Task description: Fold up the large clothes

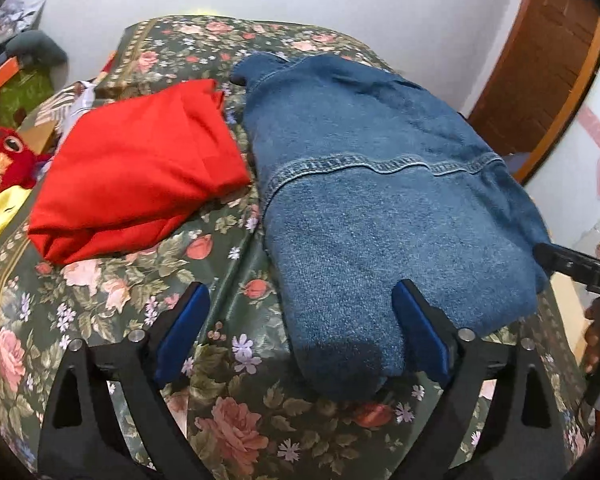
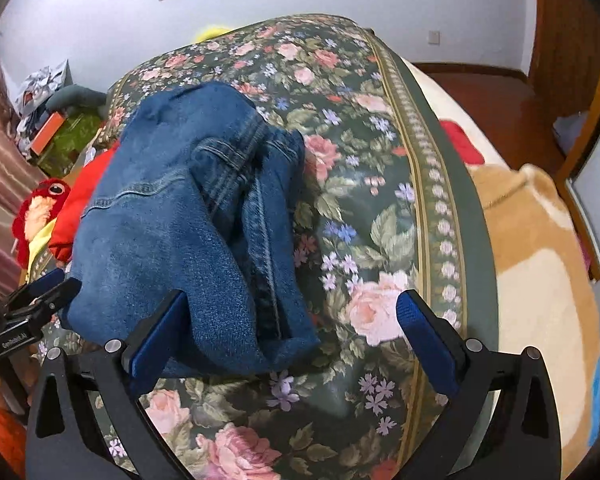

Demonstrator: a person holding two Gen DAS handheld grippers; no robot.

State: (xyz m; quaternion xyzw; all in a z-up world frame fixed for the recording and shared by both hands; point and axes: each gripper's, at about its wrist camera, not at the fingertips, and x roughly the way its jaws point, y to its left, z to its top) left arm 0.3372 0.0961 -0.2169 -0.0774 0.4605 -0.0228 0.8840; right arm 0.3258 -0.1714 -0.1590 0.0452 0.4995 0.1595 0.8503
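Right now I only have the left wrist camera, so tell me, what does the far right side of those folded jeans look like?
Observer: The right wrist view shows the jeans with layered folded edges and seams along that side, not one flat face.
Operator: What lies past them on that side?
Observer: Bare floral bedspread, then a tan and cream blanket beyond its border.
Operator: Is the right gripper holding anything?
Observer: No. The right gripper is open; one finger overlaps the jeans' near corner in that view, the other is over the bedspread.
Operator: And mine?
Observer: The left gripper is open too, beside the red garment.
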